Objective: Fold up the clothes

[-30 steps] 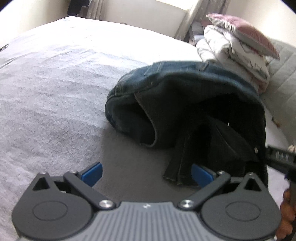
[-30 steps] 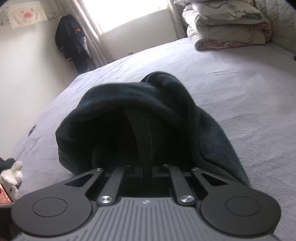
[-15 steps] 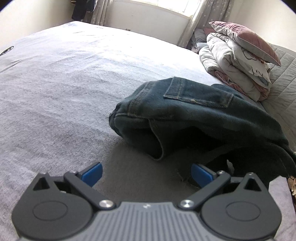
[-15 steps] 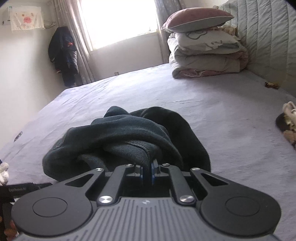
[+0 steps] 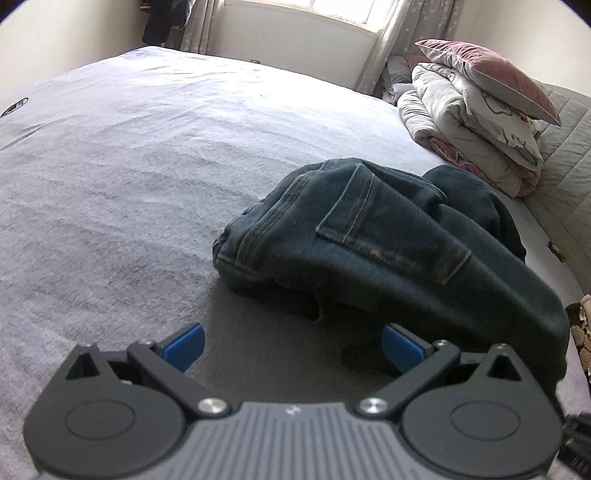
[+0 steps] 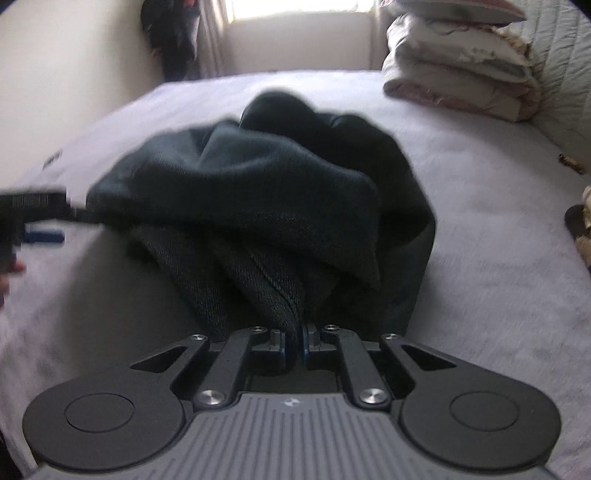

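Right gripper [image 6: 295,341]: jaws pinched shut on a fold of denim, cloth runs straight out of the pads into the heap. Left gripper [image 5: 291,343]: jaws wide, holding nothing, blue pads either side of bare sheet with the pile's near edge just past the right-side pad

Jeans [image 5: 373,243] sit on the bed [image 5: 129,166] as a bunched dark mound, slightly right of centre in the left view. Back pocket faces up, waistband edge at the left end, legs tucked or rolled under so I can't tell how many layers there are. In the right wrist view the same heap is humped and creased, blurred

Progress, my read: partly gathered, not a finished fold. Edges don't line up, the top is lumpy and one end hangs from the right jaws. Left to do: lay that end down, flatten, square it up. The free left gripper looks placed to pin or take the near edge

Surface: pale grey fuzzy sheet, lightly rippled, mostly bare around the pile

Farther back: stacked duvets [image 5: 469,122] with a pink cushion [image 5: 487,77] on top by a quilted headboard on the right. Window [image 5: 340,11] with curtains at the far wall, dark clothing hanging in the left corner [image 5: 162,22]. Some small brownish item at the bed's right edge, can't make it out
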A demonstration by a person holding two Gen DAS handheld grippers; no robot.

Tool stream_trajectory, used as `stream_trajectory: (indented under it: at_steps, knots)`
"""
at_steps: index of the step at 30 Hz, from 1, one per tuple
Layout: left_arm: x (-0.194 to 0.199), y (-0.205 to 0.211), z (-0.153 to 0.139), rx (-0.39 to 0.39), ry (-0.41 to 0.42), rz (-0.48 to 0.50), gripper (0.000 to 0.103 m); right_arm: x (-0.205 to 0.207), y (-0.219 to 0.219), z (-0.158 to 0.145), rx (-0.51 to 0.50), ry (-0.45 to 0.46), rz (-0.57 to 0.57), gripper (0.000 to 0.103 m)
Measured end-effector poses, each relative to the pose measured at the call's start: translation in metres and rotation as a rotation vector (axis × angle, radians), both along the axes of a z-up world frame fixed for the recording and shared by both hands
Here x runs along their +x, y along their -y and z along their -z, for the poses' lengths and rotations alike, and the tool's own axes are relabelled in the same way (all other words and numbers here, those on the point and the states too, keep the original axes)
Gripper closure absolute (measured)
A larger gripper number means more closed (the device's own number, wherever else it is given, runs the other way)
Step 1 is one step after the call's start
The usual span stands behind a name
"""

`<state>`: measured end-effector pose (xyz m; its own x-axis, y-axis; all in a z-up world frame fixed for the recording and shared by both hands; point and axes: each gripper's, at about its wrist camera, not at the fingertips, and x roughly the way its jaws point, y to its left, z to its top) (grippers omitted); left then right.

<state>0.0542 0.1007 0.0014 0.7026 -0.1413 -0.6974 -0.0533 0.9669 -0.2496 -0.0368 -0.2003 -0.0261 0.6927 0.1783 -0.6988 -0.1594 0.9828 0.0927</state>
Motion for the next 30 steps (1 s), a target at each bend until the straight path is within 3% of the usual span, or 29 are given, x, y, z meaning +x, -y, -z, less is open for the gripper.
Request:
stream_trajectory:
  at_steps: [8,10,13,22,30]
  knots:
    - [0.002,0.002,0.005,0.011,-0.015,0.001,0.000,0.012,0.009,0.005,0.084,-0.078,-0.018,0.091]
    - [0.002,0.002,0.005,0.012,-0.016,0.000,0.000,0.014,0.012,-0.001,0.114,-0.080,-0.010,0.081]
    - [0.002,0.003,0.006,0.015,-0.017,0.000,0.000,0.014,0.015,-0.012,0.145,-0.066,-0.008,0.064]
    - [0.002,0.004,0.007,0.022,-0.021,-0.002,0.000,0.005,0.026,-0.050,0.272,0.018,-0.047,0.046]
    - [0.001,0.002,0.006,0.026,-0.023,-0.007,0.000,0.031,0.024,-0.061,0.283,0.078,0.017,0.044]
